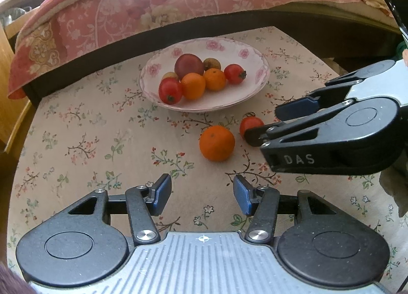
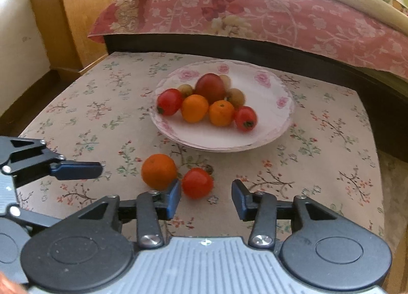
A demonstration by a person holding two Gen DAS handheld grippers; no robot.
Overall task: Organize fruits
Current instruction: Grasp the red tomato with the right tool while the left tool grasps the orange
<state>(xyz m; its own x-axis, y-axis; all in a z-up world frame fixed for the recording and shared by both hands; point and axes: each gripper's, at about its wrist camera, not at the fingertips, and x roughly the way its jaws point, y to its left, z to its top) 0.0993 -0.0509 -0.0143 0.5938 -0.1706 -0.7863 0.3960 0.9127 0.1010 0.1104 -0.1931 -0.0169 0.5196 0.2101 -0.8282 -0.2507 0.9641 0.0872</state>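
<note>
Right wrist view shows my right claw (image 2: 206, 195) spread wide and low over the desk (image 2: 331, 166), its fingers lined up toward the loose tomato (image 2: 197, 183), which lies just ahead of the gap, nearer the left finger. I judge this as the approach to pick it up. The loose orange (image 2: 159, 171) sits just beside the tomato, so I need to close without knocking it away. My left claw (image 1: 202, 193) is also spread and holds nothing; it waits short of the orange (image 1: 216, 143), probably to take that one. Both fruits lie on the flowered cloth just in front of the plate (image 2: 280, 125), where the other tomatoes, oranges and a larger red fruit are already gathered.
</note>
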